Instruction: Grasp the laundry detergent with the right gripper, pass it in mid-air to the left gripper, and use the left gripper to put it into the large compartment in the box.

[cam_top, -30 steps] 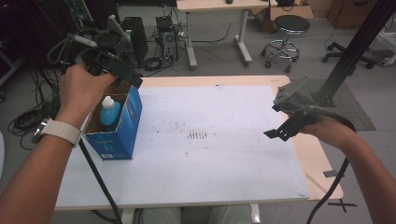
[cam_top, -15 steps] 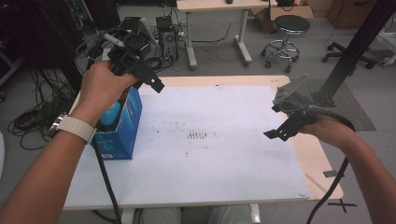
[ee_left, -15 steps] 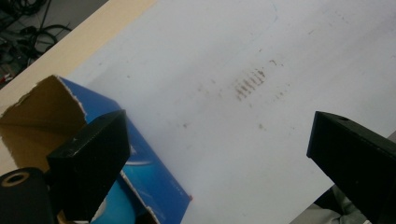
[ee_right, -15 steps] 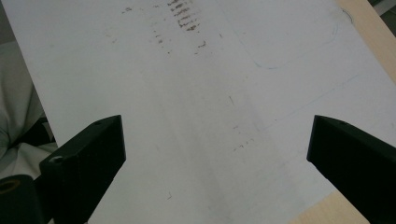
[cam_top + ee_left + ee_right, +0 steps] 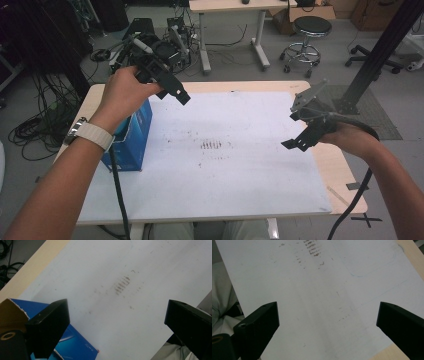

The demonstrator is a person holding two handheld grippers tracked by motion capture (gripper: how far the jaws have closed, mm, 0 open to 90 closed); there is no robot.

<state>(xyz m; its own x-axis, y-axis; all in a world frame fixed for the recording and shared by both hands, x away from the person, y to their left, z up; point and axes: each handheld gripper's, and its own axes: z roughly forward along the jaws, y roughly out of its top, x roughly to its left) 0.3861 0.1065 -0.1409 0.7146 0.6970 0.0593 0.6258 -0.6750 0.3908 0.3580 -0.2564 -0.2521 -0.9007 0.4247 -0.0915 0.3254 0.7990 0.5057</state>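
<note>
Box (image 5: 131, 137) of blue cardboard stands at the left edge of my worktop (image 5: 345, 185), its top open, right beside the big white sheet. In my left claw view its torn brown flap and a blue side show low at the left, below and behind the left jaw. My left forearm and hand cross in front of it in the high view, so I cannot tell what lies inside.

Going from largest down: the worktop is pale wood, and a white sheet (image 5: 240, 165) covers almost all of it, leaving bare wood along the right and far edges. Near the middle of the sheet sits a patch of short brown smudge marks (image 5: 211, 145), with fainter specks scattered around it.

My left claw (image 5: 175, 91) hangs in the air above the far left part of the sheet, just past the box's far corner, touching nothing. Its jaws stand wide apart with only the sheet between them.

My right claw (image 5: 300, 141) hangs over the right side of the sheet, well apart from the box, jaws likewise spread wide and holding nothing. A grey plate (image 5: 308, 96) rides on top of it, and its black cable (image 5: 357, 197) trails down along my forearm.
</note>
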